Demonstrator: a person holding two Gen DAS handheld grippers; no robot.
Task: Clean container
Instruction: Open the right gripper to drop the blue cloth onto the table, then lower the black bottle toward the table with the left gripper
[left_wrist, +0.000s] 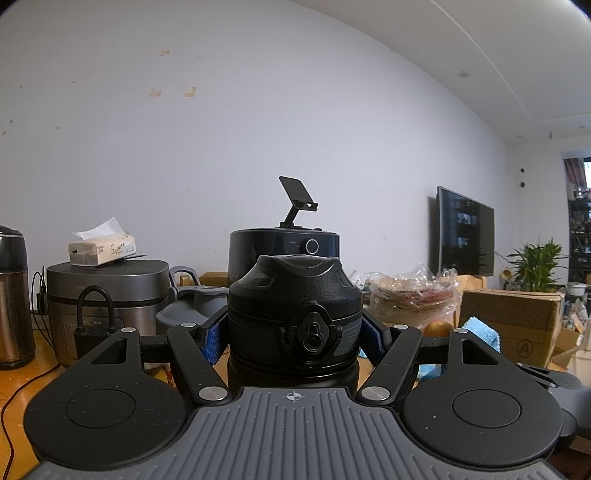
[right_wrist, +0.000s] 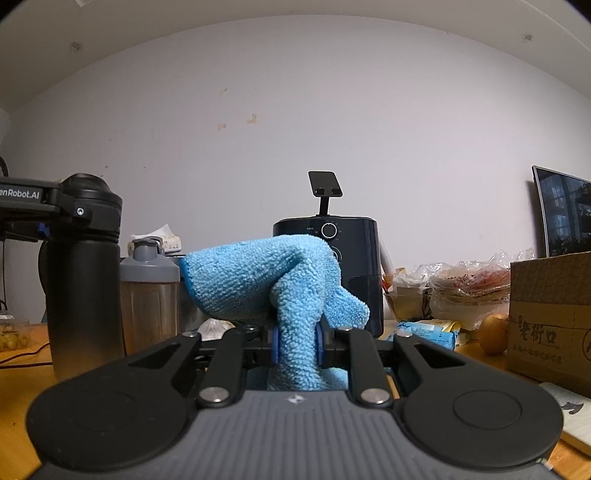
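The left gripper (left_wrist: 293, 334) was clamped on the black bottle (left_wrist: 295, 314), its blue pads pressed against the band just below the lid, at the 9 and 3 o'clock sides of the neck. The bottle stood upright on the wooden table (left_wrist: 22, 387), lid on. The right gripper (right_wrist: 297, 345) was shut tight on the blue cloth (right_wrist: 266, 280), which bunched above the jaws and drooped over toward 3 o'clock.

The step in hand looked to be wiping the bottle's outside. To do it well, the left hold should stay firm and level so the bottle does not twist, while the right hand brings the loose flap of cloth, not the hard fingers, flat against the body below the left pads, at about 9 o'clock from where the cloth hung, and strokes along the wall.

The left wrist view alone showed the lid latch head-on, the rice cooker (left_wrist: 107, 295) with its tissue pack (left_wrist: 101, 249) at 9 o'clock, and only a corner of the cloth at 3 o'clock. The right wrist view alone showed the bottle's full body side-on, the grey-lidded shaker (right_wrist: 149, 291) just beside it, the air fryer (right_wrist: 354, 258) behind the cloth, and how well apart cloth and bottle stood.
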